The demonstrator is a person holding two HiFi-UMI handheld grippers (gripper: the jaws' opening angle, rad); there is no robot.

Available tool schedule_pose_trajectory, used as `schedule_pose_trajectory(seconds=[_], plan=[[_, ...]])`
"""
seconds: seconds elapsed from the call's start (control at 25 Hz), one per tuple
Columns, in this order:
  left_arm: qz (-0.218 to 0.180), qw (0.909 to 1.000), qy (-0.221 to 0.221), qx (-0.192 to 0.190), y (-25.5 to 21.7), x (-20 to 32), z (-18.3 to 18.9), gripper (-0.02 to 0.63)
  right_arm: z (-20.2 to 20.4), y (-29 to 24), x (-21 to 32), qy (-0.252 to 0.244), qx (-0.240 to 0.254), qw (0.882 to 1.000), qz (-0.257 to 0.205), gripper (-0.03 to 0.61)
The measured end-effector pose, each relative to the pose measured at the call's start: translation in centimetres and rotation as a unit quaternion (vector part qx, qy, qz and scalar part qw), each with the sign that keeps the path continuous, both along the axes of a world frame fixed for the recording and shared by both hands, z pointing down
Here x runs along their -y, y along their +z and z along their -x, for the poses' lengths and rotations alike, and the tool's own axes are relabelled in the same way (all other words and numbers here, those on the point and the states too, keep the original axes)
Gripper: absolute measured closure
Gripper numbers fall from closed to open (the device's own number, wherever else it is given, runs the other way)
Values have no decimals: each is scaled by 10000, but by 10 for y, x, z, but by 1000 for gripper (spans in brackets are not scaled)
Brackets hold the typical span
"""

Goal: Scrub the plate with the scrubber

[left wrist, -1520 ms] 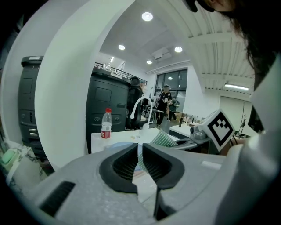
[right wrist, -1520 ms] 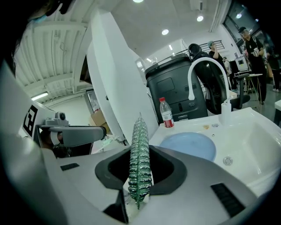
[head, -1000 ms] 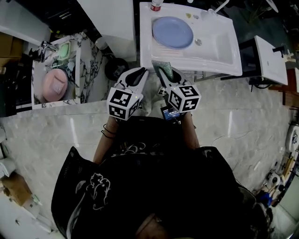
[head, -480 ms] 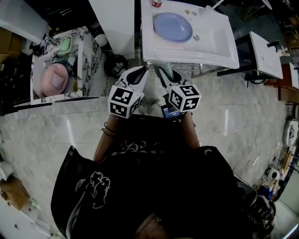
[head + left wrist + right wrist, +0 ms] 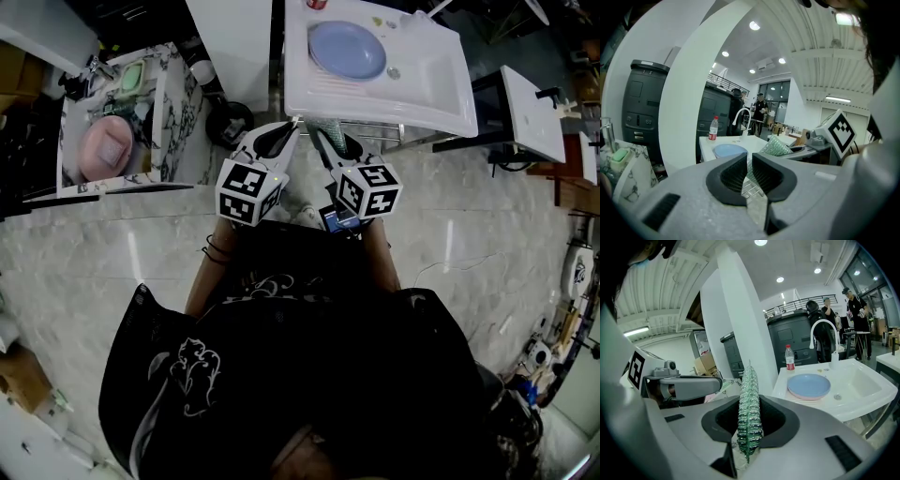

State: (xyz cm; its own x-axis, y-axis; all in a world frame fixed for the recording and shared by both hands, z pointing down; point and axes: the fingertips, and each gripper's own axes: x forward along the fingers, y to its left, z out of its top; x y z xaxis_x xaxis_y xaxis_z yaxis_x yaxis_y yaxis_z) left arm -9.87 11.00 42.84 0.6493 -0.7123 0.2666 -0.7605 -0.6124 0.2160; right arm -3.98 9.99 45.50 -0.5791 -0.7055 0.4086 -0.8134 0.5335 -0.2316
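Just then the right gripper [image 5: 330, 141] was clamped on the green scrubber [image 5: 749, 404]; the left gripper [image 5: 749, 171] had its jaws together, empty. The blue plate [image 5: 347, 49] lay in the sink [image 5: 441, 98], beyond both

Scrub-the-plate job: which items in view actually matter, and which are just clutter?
Job:
- blue plate, lying in the white sink
- green scrubber, clamped in the right gripper
- left gripper, empty

Lying about:
- water bottle at the sink's back edge
- pink basin on the marbled stand, off to the left
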Motion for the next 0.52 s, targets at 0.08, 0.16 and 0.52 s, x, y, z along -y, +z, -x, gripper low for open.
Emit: schedule_pose_trajectory(seconds=[0.08, 0.16, 0.52], plan=[[-13, 10000, 3, 27, 0, 0, -3, 580, -2, 1, -1, -16, 6, 10000, 6, 489], [-32, 10000, -5, 31, -1, 1, -5, 580, -3, 3, -1, -24, 10, 10000, 5, 489], [-4, 10000, -59, 75, -1, 4, -9, 580, -10, 0, 5, -42, 18, 10000, -15, 489]])
